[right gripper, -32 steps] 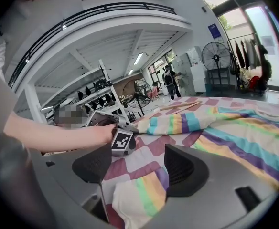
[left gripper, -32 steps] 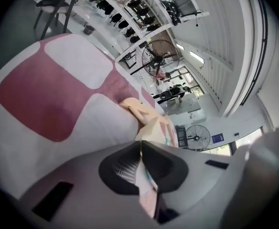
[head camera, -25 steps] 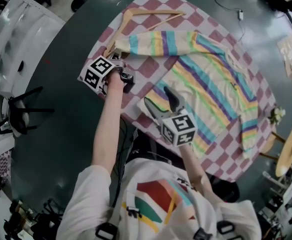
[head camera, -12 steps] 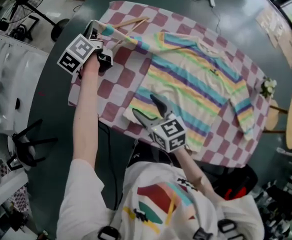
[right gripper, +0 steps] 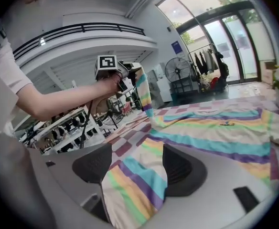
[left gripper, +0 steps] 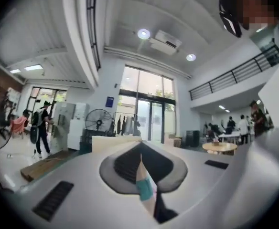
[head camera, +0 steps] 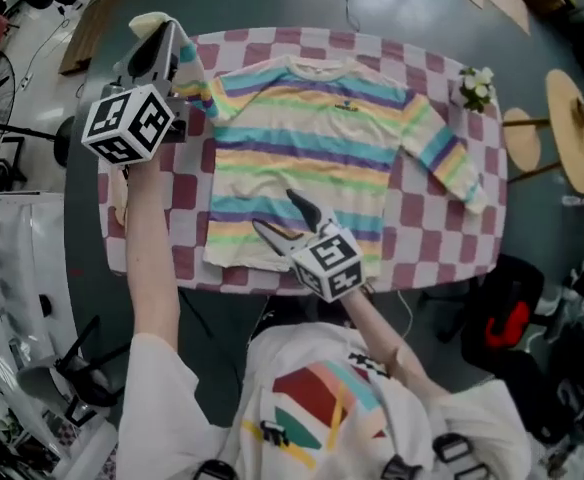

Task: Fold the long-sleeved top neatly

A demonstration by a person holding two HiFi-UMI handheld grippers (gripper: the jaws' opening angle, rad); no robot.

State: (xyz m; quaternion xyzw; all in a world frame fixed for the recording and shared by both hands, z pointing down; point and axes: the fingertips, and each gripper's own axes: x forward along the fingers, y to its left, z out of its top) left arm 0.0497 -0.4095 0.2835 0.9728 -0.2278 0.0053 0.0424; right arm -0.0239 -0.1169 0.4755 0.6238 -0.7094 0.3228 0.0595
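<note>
A pastel striped long-sleeved top [head camera: 312, 158] lies front up on the checkered table [head camera: 442, 238]. My left gripper [head camera: 162, 33] is raised above the table's far left corner, shut on the cuff of the left sleeve [head camera: 194, 78], which hangs from it to the shoulder. In the left gripper view the pads [left gripper: 142, 168] pinch a thin strip of sleeve [left gripper: 144, 187]. My right gripper [head camera: 284, 216] stands open over the top's near hem. The striped cloth [right gripper: 134, 185] shows through the gap between its jaws [right gripper: 135, 156]. The other sleeve [head camera: 447, 158] lies flat at the right.
A small bunch of flowers [head camera: 475, 86] stands at the table's far right corner. Round wooden stands [head camera: 572, 128] are on the floor to the right. A pale wooden piece [head camera: 117, 203] sticks out at the table's left edge. A dark chair [head camera: 507, 318] stands near right.
My left gripper has risen and rolled, lifting the sleeve cuff off the table. My right gripper has slid along the near hem toward the top's middle, its jaws still spread.
</note>
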